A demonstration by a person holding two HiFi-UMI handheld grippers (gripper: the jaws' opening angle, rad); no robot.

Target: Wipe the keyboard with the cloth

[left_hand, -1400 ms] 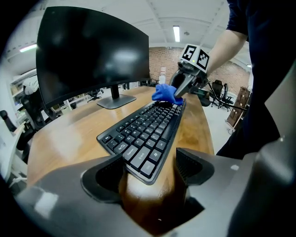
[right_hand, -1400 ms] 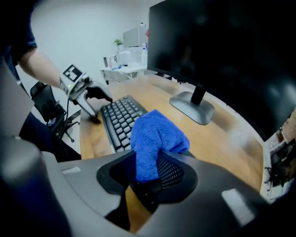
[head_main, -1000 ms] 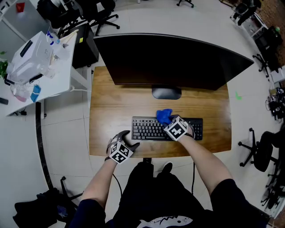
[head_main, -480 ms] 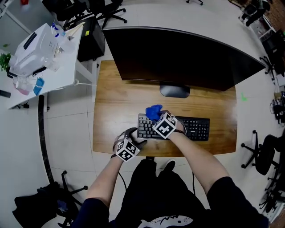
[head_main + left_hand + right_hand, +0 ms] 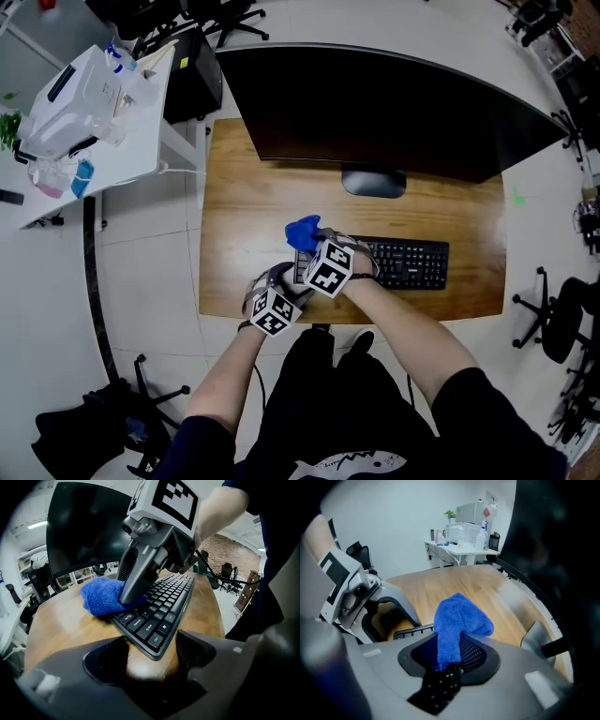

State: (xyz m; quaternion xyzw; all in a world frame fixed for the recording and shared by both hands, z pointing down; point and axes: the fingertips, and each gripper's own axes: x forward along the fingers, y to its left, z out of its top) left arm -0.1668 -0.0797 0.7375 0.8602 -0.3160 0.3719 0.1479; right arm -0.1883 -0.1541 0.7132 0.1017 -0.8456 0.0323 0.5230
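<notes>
A black keyboard (image 5: 403, 262) lies on the wooden desk (image 5: 244, 206) in front of the monitor. My right gripper (image 5: 314, 244) is shut on a blue cloth (image 5: 302, 231) and presses it on the keyboard's left end. In the right gripper view the cloth (image 5: 457, 625) stands up between the jaws over the keys. My left gripper (image 5: 286, 281) is open at the keyboard's near left corner, jaws on either side of that corner (image 5: 157, 644). In the left gripper view the cloth (image 5: 101, 597) bulges off the keyboard (image 5: 159, 606) onto the desk (image 5: 56, 630).
A wide black monitor (image 5: 375, 103) on a round stand (image 5: 373, 182) fills the desk's back. A white side table (image 5: 84, 122) with boxes and bottles stands to the left. Office chairs (image 5: 553, 319) stand around on the pale floor.
My right gripper has dragged the blue cloth leftward along the keyboard, from its middle to its left end. The left gripper has stayed at the near left corner.
</notes>
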